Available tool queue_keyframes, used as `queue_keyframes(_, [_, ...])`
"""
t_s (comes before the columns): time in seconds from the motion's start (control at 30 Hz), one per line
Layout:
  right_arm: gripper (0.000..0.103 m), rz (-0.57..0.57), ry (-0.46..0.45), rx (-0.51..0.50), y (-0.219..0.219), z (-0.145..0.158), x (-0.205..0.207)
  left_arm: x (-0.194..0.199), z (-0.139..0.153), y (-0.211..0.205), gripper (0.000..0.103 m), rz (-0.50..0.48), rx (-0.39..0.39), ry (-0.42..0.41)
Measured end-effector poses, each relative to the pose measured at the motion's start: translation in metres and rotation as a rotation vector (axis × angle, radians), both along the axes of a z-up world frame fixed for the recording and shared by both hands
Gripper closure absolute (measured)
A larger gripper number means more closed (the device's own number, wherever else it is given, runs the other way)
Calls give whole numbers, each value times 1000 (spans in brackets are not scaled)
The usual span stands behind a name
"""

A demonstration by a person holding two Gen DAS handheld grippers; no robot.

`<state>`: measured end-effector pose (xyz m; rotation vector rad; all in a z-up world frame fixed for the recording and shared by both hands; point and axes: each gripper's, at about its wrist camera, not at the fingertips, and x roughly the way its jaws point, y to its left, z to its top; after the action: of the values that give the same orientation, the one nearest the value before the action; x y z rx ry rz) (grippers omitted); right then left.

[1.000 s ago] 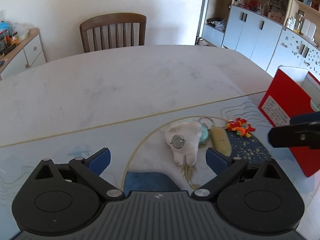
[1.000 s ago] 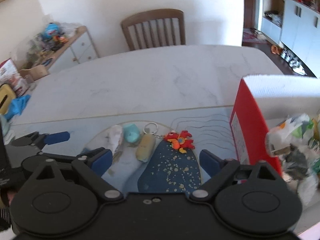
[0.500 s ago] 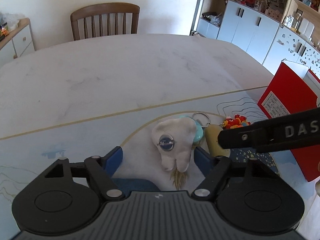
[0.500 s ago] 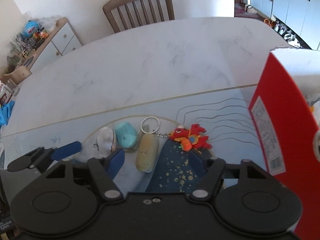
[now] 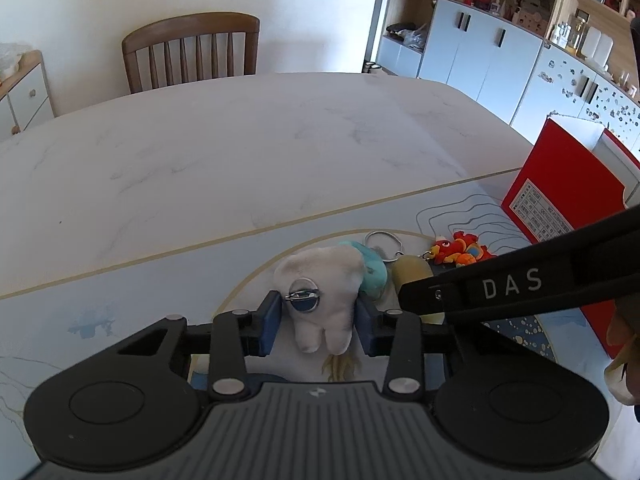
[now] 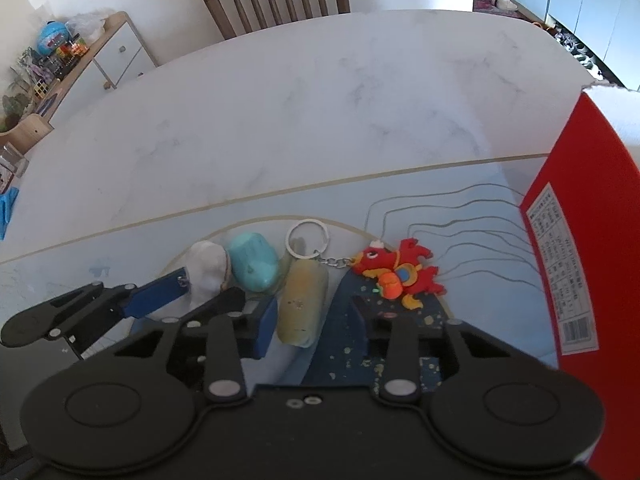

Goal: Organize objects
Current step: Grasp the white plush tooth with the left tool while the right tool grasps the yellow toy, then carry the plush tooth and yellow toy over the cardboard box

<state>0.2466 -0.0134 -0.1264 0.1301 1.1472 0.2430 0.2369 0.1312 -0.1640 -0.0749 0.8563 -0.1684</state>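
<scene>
A white tooth-shaped plush [image 5: 324, 292] with a metal pin lies on the blue mat [image 5: 120, 300]. My left gripper [image 5: 318, 322] has closed on it, both pads touching its sides. It also shows in the right wrist view [image 6: 206, 268]. Beside it lie a teal plush [image 6: 254, 266], a yellow plush [image 6: 302, 306] and a red dragon keychain [image 6: 400, 274] with a ring. My right gripper [image 6: 316, 326] straddles the yellow plush, jaws narrowed, with a gap on the right side.
A red open box [image 6: 580, 280] stands at the right edge of the mat, also in the left wrist view [image 5: 568, 192]. A marble table [image 5: 240, 140] stretches beyond, with a wooden chair [image 5: 192, 52] behind. Cabinets [image 5: 480, 48] line the right wall.
Both grippers moved forward and down onto the toys. My left gripper narrowed from wide open onto the white plush. My right gripper narrowed around the yellow plush.
</scene>
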Motion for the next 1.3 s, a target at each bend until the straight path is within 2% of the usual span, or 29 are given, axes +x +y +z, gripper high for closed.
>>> queue_keyframes(0.07, [78, 4, 2, 16, 0, -1, 0, 0, 1, 1, 68, 8, -7, 5])
queue_keyframes(0.13, [82, 7, -2, 26, 1, 1, 0, 0, 1, 1, 70, 17, -12, 12])
queue_keyframes(0.43, [83, -28, -33, 39, -9, 9, -16, -10, 12, -2, 71, 13, 14, 6])
queue_keyframes(0.6, [85, -23, -52, 66, -15, 21, -32, -22, 24, -7, 71, 0, -3, -1])
queue_keyframes(0.63, [95, -21, -56, 70, -17, 23, -34, -25, 27, -8, 71, -4, -8, -4])
queue_keyframes(0.73, [97, -20, -59, 86, -21, 30, -43, -33, 36, -11, 71, -15, -20, -14])
queue_keyframes(1.0, [95, 52, -86, 58, -32, 33, -57, -51, 44, 4, 71, 25, -12, -1])
queue_keyframes(1.07, [88, 88, -104, 30, -33, 34, -60, -54, 42, 8, 71, 38, -10, 9])
queue_keyframes(1.13, [81, 105, -81, 29, -34, 29, -61, -57, 40, 11, 71, 48, -13, 18])
queue_keyframes(1.3, [79, 102, -47, 9, -33, 15, -61, -62, 40, 14, 71, 56, -18, 22])
